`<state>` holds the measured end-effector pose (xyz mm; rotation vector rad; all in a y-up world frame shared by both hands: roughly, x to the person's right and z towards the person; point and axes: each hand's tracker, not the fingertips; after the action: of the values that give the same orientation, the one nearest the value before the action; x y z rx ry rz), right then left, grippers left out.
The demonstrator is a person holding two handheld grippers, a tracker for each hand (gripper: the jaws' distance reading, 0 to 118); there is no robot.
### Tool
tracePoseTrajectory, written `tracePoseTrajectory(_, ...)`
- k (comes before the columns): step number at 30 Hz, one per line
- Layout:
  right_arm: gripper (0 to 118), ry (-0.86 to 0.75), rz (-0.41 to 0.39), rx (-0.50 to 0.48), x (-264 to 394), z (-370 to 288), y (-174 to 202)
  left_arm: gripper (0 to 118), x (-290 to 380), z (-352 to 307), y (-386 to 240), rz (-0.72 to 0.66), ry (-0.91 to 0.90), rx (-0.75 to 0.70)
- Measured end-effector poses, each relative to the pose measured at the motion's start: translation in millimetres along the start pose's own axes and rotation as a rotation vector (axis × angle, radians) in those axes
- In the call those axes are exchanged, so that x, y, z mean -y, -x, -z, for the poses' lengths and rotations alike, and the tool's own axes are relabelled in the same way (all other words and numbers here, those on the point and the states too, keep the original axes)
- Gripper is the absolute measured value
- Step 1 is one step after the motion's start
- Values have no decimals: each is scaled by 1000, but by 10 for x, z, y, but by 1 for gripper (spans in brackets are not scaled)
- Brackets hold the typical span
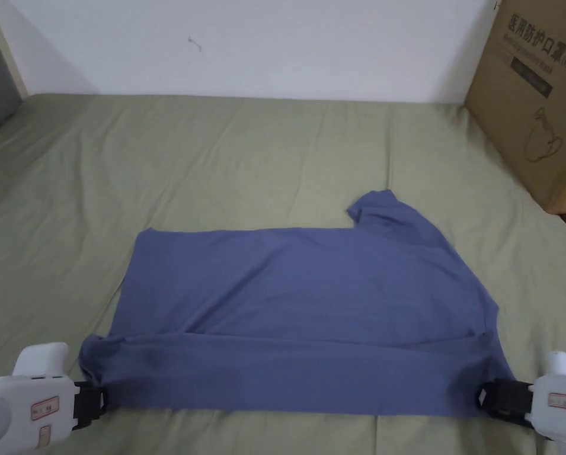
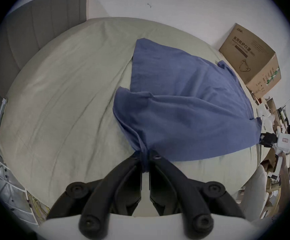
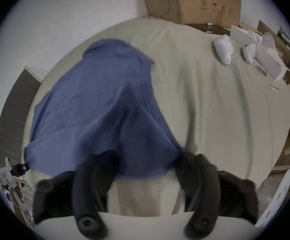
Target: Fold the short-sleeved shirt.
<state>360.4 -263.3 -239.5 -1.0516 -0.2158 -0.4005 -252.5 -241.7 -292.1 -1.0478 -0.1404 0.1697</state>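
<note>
Left tongs (image 2: 145,159), nearest: jaws clenched on a bunched corner of the blue short-sleeved shirt (image 1: 299,308), fabric pinched between both tips.

Right tongs (image 3: 146,164): jaws stand wide apart, cloth draped over the gap, picture blurred. In the head view they sit at the shirt's near right corner; whether any pinch holds there, cannot tell.

Shirt lies flat on the green bed (image 1: 246,154), near strip doubled over along its length, one sleeve poking out at the far right.

Cardboard box (image 1: 536,101) stands at the far right, by the wall.

Risk: if only the left corner is held, lifting would drag the near strip askew, since the right end would stay behind and the fold would skew or open.
</note>
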Motion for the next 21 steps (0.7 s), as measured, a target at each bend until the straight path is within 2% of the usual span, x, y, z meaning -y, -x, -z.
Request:
tracePoseTrajectory(1,49,2,0,-2,-2,52,-2,6,2,-2,-2,0,2,-1)
tracePoseTrajectory(2,27,-8,-15,-7,0,26,30,6,3,-3,-6,2,3,-1)
tracePoseTrajectory(3,7,-7,2,-71,-24,0,50,6,6,-4,12,5,4,0)
tracePoseTrajectory(4,7,-3,-1,-40,-43,-39,65,6,4,-11,18,12,6,-3)
tracePoseTrajectory(6,6,-7,-93,0,-98,-76,77,6,-25,-36,17,26,6,-3)
tracePoseTrajectory(10,6,-53,-33,-62,-172,-424,-35,6,-74,-202,13,94,2,-11)
tracePoseTrajectory(13,6,-72,-27,-86,-149,-715,-77,5,-86,-345,48,96,-15,-24)
tracePoseTrajectory(16,6,-76,-97,-15,-37,-890,-100,5,-9,-492,70,171,-5,-74)
tracePoseTrajectory(18,6,-39,-52,-60,91,-952,-183,5,77,-536,106,141,0,-31)
tracePoseTrajectory(21,6,-9,-107,-18,377,-955,-210,5,277,-533,75,187,37,-82)
